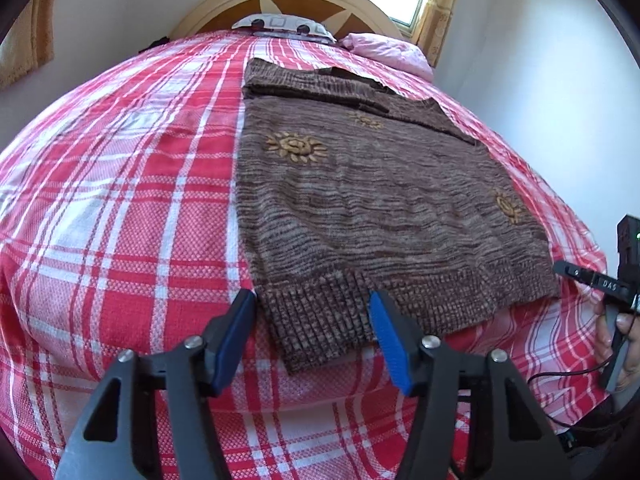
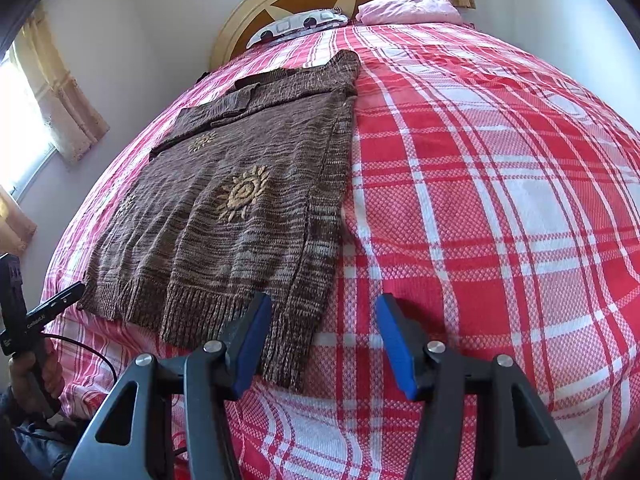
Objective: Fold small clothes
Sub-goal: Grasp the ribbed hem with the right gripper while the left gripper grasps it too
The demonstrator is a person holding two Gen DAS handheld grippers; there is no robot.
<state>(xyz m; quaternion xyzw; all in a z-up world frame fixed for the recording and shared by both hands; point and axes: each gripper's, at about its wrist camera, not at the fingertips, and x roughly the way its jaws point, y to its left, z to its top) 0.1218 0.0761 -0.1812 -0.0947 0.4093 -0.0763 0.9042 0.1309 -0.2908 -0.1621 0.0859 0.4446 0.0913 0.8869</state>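
A brown knit sweater (image 1: 368, 200) with tan sun patterns lies flat on the red and white plaid bedspread (image 1: 120, 200), one side folded in along its length. My left gripper (image 1: 312, 304) is open, hovering at the ribbed hem's near corner. The other hand-held gripper (image 1: 616, 280) shows at the right edge. In the right wrist view the sweater (image 2: 240, 208) lies left of centre. My right gripper (image 2: 324, 308) is open and empty over the bedspread (image 2: 500, 200), its left finger (image 2: 252, 336) over the hem's folded corner. The left-hand gripper (image 2: 24, 320) shows at the far left edge.
A patterned pillow (image 1: 280, 26) and a pink pillow (image 1: 392, 54) lie at the wooden headboard (image 1: 288, 4). White walls and curtained windows (image 2: 24, 128) surround the bed. A black cable (image 1: 568, 376) trails by the bed's near edge.
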